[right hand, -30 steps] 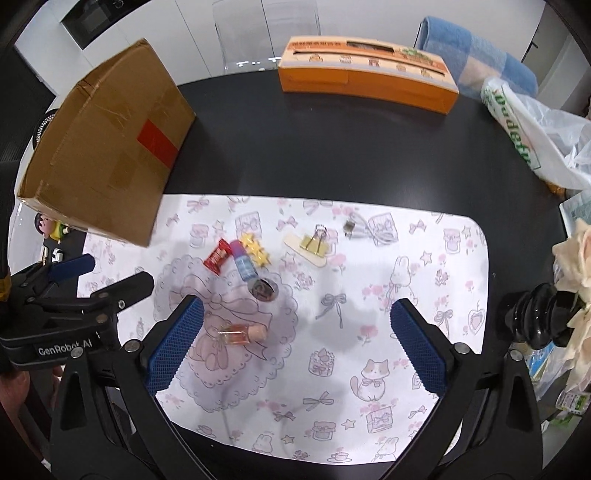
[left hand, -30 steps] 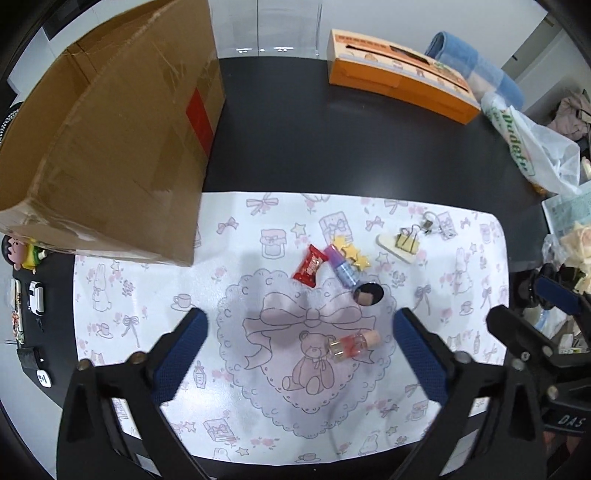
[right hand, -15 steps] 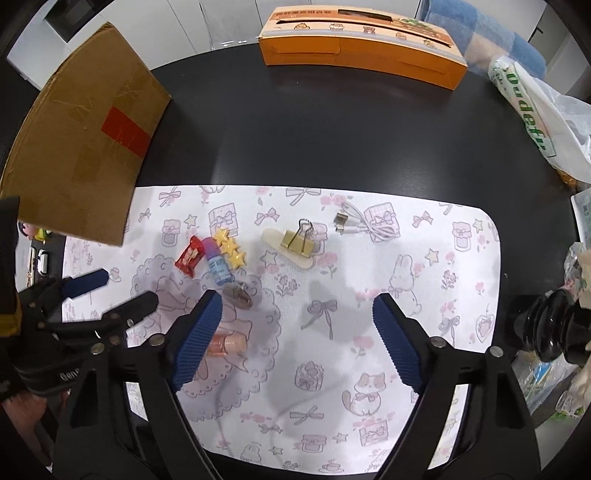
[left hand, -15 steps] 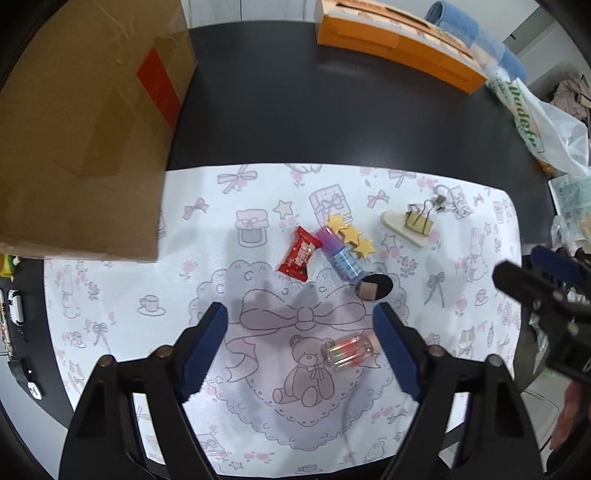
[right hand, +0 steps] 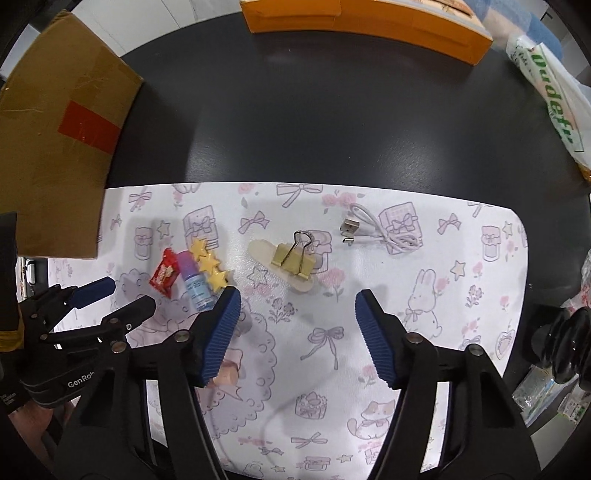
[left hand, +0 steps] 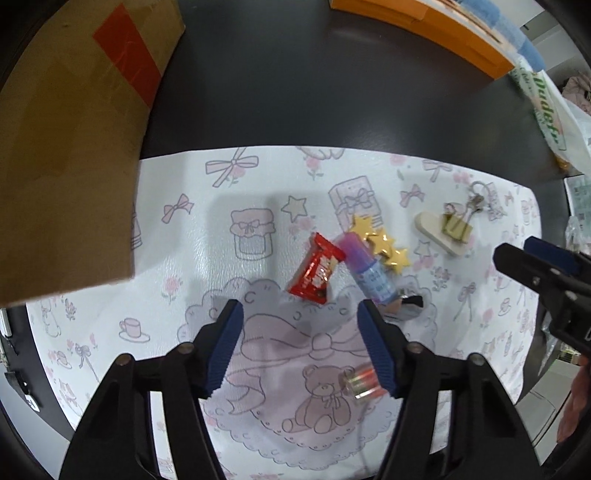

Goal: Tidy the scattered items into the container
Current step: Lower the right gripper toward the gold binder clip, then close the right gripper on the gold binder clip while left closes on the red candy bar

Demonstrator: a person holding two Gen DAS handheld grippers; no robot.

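Small items lie scattered on a white patterned mat (left hand: 207,236): a red candy wrapper (left hand: 316,269), a purple-blue bottle (left hand: 364,273), a gold star clip (left hand: 380,243) and a clear pink-filled vial (left hand: 364,382). My left gripper (left hand: 299,310) hangs just short of the candy, jaws closing, nothing between them. A gold binder clip (right hand: 293,258) on a cream oval piece lies just beyond my right gripper (right hand: 297,299), whose jaws are closing on nothing. A white USB cable (right hand: 380,232) lies further right. The cardboard box (left hand: 66,147) stands at the left.
An orange carton (right hand: 369,26) sits along the far edge of the black table (right hand: 314,129), a printed plastic bag (right hand: 554,92) at the far right. A black knobbed object (right hand: 569,343) stands off the mat's right edge. The left gripper (right hand: 118,299) shows beside the right one.
Both grippers have sunk toward the mat and their jaws have narrowed. The left one now sits close over the candy, the right one near the binder clip.
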